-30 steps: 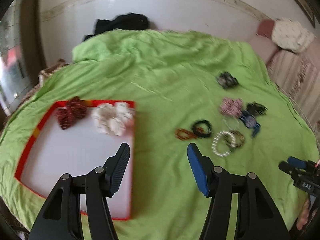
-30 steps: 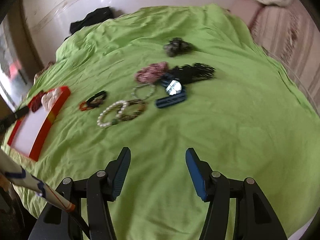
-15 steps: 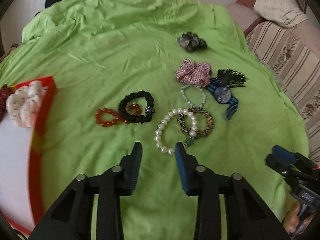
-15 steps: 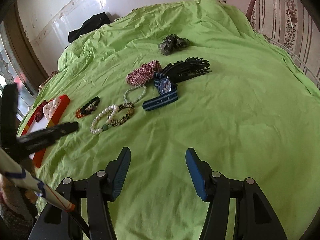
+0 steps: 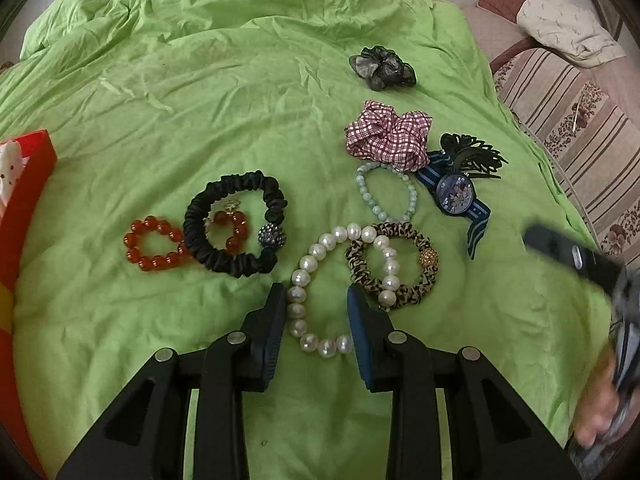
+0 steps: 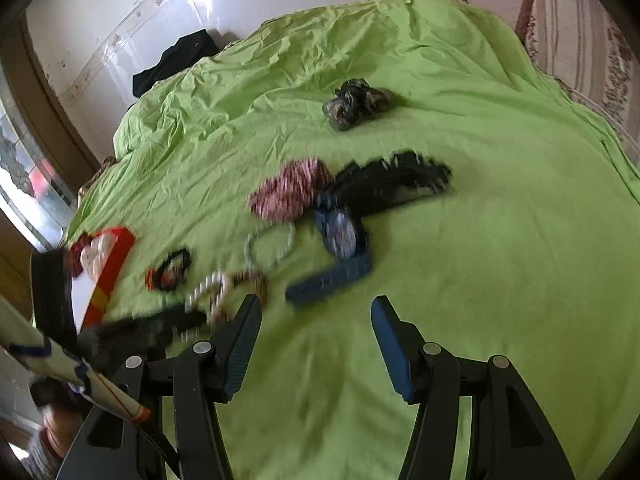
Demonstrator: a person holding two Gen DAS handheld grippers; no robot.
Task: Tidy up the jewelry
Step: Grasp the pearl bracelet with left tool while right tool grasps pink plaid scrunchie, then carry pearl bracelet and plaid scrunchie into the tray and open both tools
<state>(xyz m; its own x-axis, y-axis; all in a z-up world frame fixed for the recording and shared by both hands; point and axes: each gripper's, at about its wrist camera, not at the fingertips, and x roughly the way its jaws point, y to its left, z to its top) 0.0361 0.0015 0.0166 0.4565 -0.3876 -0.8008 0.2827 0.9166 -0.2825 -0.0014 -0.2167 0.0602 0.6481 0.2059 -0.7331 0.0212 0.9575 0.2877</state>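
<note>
Now the left gripper (image 5: pixel 317 312) hung low over the green bedsheet (image 5: pixel 224 92), its jaws narrowed about the near arc of the white pearl bracelet (image 5: pixel 320 288); the pads flanked the beads, and contact could not be told. The jaws had just been closing. The right gripper (image 6: pixel 316 320) hovered above bare sheet with its jaws spread and nothing between them.

A second before, the left wrist view had looked at the red-rimmed white tray (image 5: pixel 24 184); now only its corner showed at the left edge, and the bracelets filled the middle. The right wrist view had drawn nearer the pile and was blurred.

On the bed lay three bead bracelets: the pearl one, one red (image 5: pixel 154 246) and one pale green (image 5: pixel 386 192). Four scrunchies lay there: black satin (image 5: pixel 236 224), leopard-print (image 5: pixel 394 266) overlapping the pearls, red-checked (image 5: pixel 388 134) and grey (image 5: pixel 382 67). One blue-strapped watch (image 5: pixel 456 196) and one black claw clip (image 5: pixel 474 156) lay beside the checked scrunchie.
</note>
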